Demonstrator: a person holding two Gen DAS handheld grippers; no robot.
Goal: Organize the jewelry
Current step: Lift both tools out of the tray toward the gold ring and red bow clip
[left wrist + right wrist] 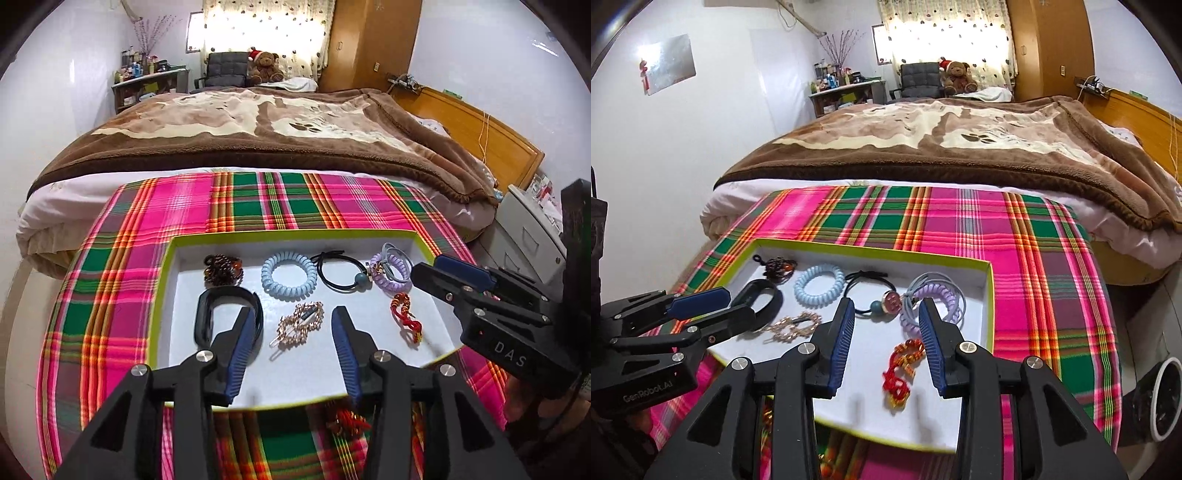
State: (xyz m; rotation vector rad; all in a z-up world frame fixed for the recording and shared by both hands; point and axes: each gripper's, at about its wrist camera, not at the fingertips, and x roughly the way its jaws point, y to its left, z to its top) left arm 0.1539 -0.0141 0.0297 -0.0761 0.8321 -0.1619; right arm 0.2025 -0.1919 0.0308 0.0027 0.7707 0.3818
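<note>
1. Jaws of the left gripper [291, 332] stand spread, with nothing pinched between the blue pads; through the gap the gold hair clip [300, 324] lies on the white floor of the tray [164, 295], clear of both pads.
2. The left finger of that gripper overlaps the black headband [225, 306] in its own view; whether it touches the band cannot be told from here.
3. The right gripper [886, 332] also has its jaws spread and empty. The red and gold beaded piece [903, 369] lies on the tray floor between and just below its fingertips, apart from the pads.
4. The right finger's tip overlaps the purple coil tie [934, 302] in the right wrist view, with thin grey hair ties bunched beside it.
5. All the jewelry sits in the shallow, lime-rimmed tray: a dark brown beaded bracelet [221, 269] at the far left, a pale blue coil tie [289, 275] next to it, then a black elastic [341, 271] with a teal bead and a pink charm.
6. The tray rests on a pink and green plaid cloth [258, 203].
7. Writing: the side of the right gripper reads "DAS" in the left wrist view; the left gripper's body reads "GenRobot.AI" in the right wrist view.
8. Another red beaded item [347, 419] lies on the cloth just outside the tray's near edge, partly hidden.
</note>
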